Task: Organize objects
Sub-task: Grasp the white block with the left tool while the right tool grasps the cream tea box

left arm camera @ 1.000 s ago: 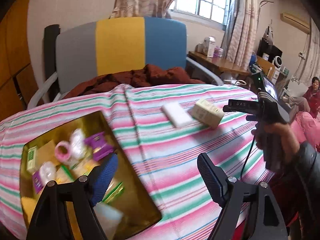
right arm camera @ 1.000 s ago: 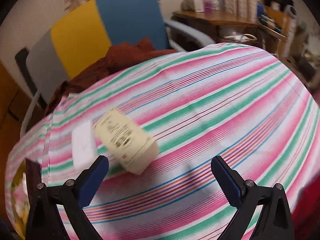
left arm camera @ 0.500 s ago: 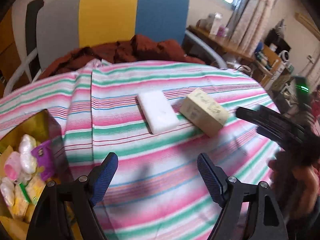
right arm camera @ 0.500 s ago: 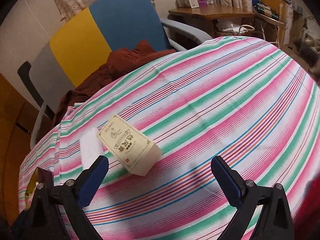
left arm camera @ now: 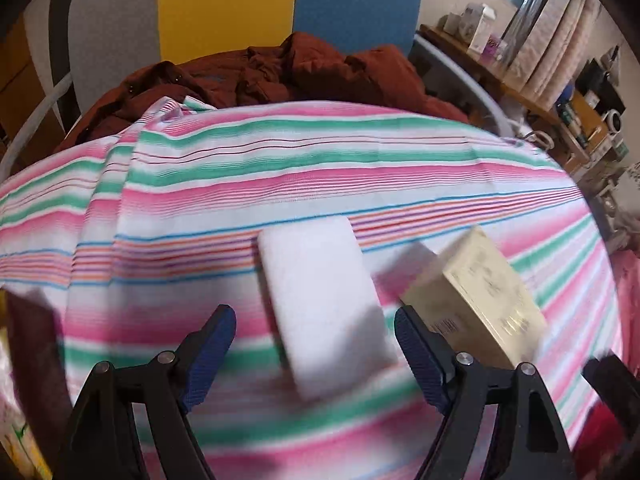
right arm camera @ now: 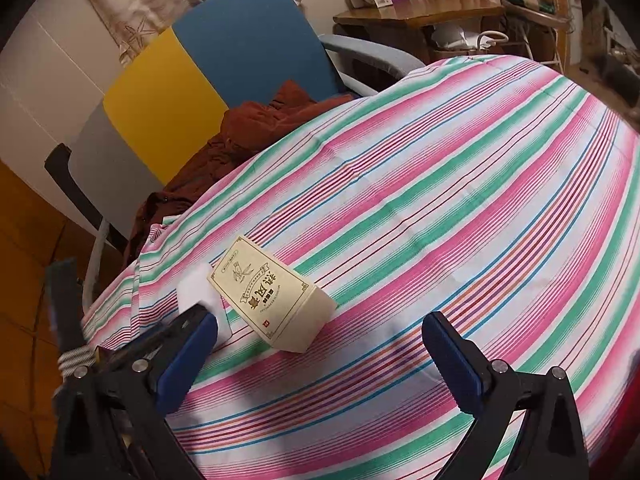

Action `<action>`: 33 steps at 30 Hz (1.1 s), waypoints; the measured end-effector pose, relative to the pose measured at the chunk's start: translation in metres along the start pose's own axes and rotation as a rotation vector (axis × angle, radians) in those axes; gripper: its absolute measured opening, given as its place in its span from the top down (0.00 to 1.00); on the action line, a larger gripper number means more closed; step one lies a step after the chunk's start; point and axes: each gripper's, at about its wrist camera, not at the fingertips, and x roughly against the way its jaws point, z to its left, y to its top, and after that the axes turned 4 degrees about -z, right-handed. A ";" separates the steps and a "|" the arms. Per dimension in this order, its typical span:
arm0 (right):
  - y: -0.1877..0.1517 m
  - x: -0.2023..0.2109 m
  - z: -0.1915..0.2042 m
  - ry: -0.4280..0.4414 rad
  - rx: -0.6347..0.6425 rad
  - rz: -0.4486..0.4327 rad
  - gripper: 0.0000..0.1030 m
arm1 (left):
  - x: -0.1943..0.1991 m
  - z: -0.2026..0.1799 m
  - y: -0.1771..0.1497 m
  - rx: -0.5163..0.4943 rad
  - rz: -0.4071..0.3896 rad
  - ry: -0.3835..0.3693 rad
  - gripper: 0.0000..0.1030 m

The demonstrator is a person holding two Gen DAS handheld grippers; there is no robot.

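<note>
A flat white block (left arm camera: 320,300) lies on the striped tablecloth (left arm camera: 280,176), and my left gripper (left arm camera: 316,354) stands open with its blue pads on either side of the block's near end. Just right of it sits a cream printed box (left arm camera: 484,296). In the right wrist view the same cream box (right arm camera: 272,304) lies ahead and left of centre, with the white block (right arm camera: 198,284) partly hidden behind it. My right gripper (right arm camera: 320,360) is open and empty, short of the box.
A grey, yellow and blue chair (right arm camera: 192,88) with a rust-brown garment (left arm camera: 280,72) stands behind the table. A wooden desk (right arm camera: 420,12) with boxes is at the back right. The dark edge of a tin (left arm camera: 28,344) shows at the left.
My left gripper swung away from the gold tin and closed in on the white block, which now lies between its fingers. The right gripper drew slightly nearer the cream box.
</note>
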 end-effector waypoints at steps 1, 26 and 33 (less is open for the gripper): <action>0.000 -0.001 0.000 -0.003 0.003 0.001 0.00 | -0.007 0.000 0.003 0.011 0.011 0.006 0.19; -0.006 -0.011 0.011 -0.024 0.089 0.035 0.00 | 0.068 -0.008 -0.137 -0.214 -0.074 0.011 0.44; -0.011 -0.017 0.018 -0.061 0.155 0.041 0.00 | 0.089 0.003 -0.178 -0.259 -0.188 -0.049 0.43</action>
